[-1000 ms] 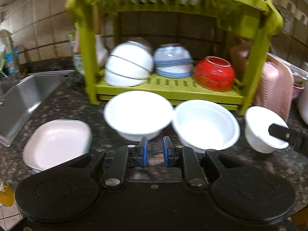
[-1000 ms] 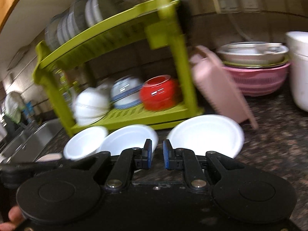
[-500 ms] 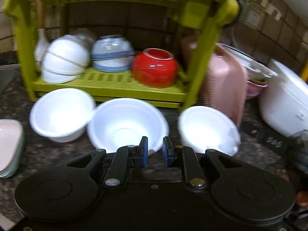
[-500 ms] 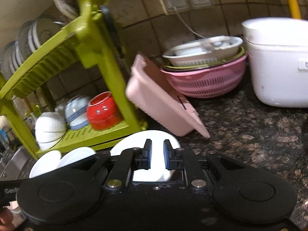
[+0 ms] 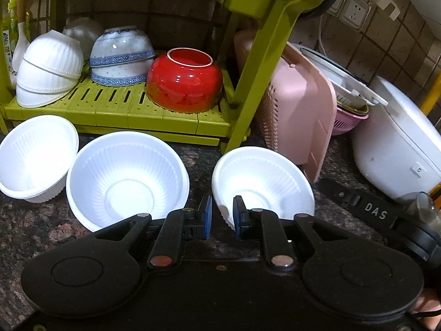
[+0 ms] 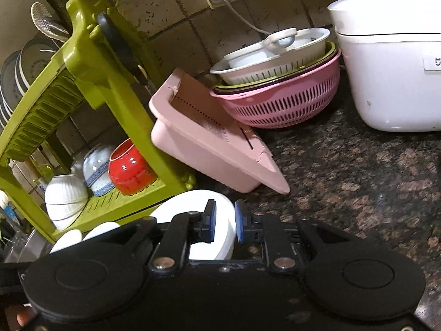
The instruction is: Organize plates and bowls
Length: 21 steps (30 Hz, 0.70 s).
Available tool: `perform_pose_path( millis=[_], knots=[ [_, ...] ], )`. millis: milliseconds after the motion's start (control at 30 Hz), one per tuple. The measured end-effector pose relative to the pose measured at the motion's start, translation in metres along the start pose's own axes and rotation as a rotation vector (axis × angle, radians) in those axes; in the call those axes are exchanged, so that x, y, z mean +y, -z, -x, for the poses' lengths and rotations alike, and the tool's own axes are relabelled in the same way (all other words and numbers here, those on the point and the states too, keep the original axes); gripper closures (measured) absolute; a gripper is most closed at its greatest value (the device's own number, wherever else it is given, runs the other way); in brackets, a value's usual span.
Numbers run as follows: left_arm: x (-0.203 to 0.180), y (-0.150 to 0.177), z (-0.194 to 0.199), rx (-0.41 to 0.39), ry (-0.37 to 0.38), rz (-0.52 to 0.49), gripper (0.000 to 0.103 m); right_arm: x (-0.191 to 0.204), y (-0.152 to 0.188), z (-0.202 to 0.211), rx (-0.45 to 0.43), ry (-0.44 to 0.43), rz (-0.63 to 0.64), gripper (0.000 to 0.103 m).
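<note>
White bowl (image 5: pixel 264 179) on counter, rim between left tool (image 5: pixel 222 216) pads, unclamped; right tool (image 6: pixel 224 222) parted astride rim.

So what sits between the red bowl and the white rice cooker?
In the left wrist view, past the red bowl: the green rack's leg, a leaning pink plastic basket, then stacked colanders beside the cooker.

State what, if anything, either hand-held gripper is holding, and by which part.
Nothing is clearly held. The right hand-held gripper straddles the rim of the rightmost white ribbed plastic bowl, jaws open. The left hand-held gripper is empty.
</note>
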State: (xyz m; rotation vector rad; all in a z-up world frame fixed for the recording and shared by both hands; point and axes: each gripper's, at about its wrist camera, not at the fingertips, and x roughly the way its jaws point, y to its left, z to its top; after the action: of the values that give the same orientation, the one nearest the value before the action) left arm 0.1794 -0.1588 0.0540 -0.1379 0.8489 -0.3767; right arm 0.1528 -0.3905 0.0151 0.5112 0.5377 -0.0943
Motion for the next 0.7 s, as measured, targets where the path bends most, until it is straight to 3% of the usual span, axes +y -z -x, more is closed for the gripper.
perform_pose_path(
  millis=[267, 567, 633, 700],
  knots=[
    [-0.003, -0.004, -0.007, 0.006, -0.01, 0.001, 0.078, -0.002, -0.001, -0.003, 0.018, -0.009, -0.004, 0.083],
    [-0.004, -0.005, -0.016, 0.011, -0.05, -0.001, 0.078, -0.001, -0.003, -0.009, 0.037, -0.019, 0.009, 0.07],
    [-0.004, -0.005, -0.017, 0.015, -0.046, -0.001, 0.071, -0.001, -0.003, -0.012, 0.046, -0.013, 0.007, 0.069],
    [-0.004, -0.005, -0.017, 0.006, -0.05, 0.003, 0.055, -0.002, -0.003, -0.014, 0.048, -0.006, 0.006, 0.069]
  ],
)
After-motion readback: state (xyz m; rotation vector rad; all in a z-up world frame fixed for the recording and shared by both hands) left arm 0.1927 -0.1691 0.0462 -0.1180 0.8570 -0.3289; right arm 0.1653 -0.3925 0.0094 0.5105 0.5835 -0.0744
